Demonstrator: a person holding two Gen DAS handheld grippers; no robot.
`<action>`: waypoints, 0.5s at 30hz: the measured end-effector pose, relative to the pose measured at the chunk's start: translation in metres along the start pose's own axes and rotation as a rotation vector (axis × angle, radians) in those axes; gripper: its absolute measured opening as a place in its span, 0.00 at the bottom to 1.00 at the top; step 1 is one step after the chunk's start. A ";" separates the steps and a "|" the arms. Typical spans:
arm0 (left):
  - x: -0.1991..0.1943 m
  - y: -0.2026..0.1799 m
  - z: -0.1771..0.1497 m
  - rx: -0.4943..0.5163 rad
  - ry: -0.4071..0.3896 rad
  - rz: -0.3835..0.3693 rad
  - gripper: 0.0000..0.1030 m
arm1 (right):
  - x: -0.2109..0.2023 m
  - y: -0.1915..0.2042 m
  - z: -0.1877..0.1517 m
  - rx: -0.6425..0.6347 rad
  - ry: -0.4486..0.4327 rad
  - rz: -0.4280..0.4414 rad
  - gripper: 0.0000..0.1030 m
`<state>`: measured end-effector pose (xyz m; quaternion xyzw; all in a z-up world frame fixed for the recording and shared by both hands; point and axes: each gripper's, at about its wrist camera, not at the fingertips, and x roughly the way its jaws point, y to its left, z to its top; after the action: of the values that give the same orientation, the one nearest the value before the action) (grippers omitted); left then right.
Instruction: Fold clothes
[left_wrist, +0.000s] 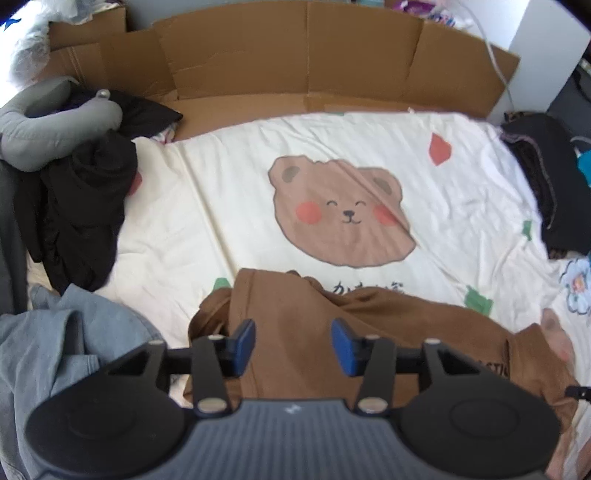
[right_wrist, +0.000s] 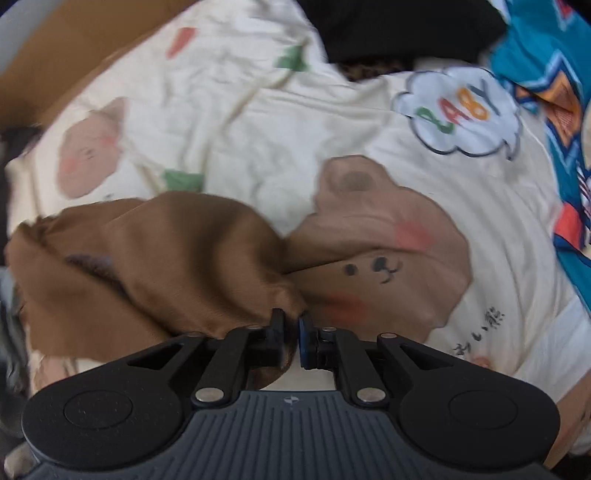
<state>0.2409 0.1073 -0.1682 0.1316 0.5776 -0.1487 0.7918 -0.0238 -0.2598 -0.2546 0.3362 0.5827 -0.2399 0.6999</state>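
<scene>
A brown garment (left_wrist: 369, 332) lies crumpled on the cream bear-print sheet (left_wrist: 221, 206) near the front edge. My left gripper (left_wrist: 293, 338) hovers just above its left part, fingers wide apart with nothing between them. In the right wrist view the same brown garment (right_wrist: 159, 258) bunches to the left, and my right gripper (right_wrist: 291, 325) is shut on a pinch of its edge. The cloth stretches away from the jaws toward the left. The bear-print sheet (right_wrist: 258, 122) lies beneath.
A black clothes heap (left_wrist: 85, 206) and a grey pillow (left_wrist: 44, 125) sit at the left, a blue-grey garment (left_wrist: 55, 350) at the near left. Dark folded clothes (left_wrist: 546, 177) lie at the right. Cardboard (left_wrist: 295, 55) walls the far side. A teal patterned cloth (right_wrist: 554, 92) is at the right.
</scene>
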 end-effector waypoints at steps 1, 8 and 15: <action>0.005 -0.001 0.002 0.007 0.004 0.006 0.49 | 0.003 -0.002 0.000 0.004 -0.010 -0.015 0.14; 0.047 0.001 0.004 0.026 0.022 0.120 0.73 | 0.014 -0.010 0.010 0.027 -0.128 -0.001 0.38; 0.076 0.022 0.003 -0.102 0.024 0.108 0.79 | 0.029 0.016 0.027 0.020 -0.198 0.130 0.41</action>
<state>0.2739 0.1202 -0.2386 0.1237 0.5860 -0.0744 0.7974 0.0115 -0.2675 -0.2769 0.3549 0.4851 -0.2318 0.7649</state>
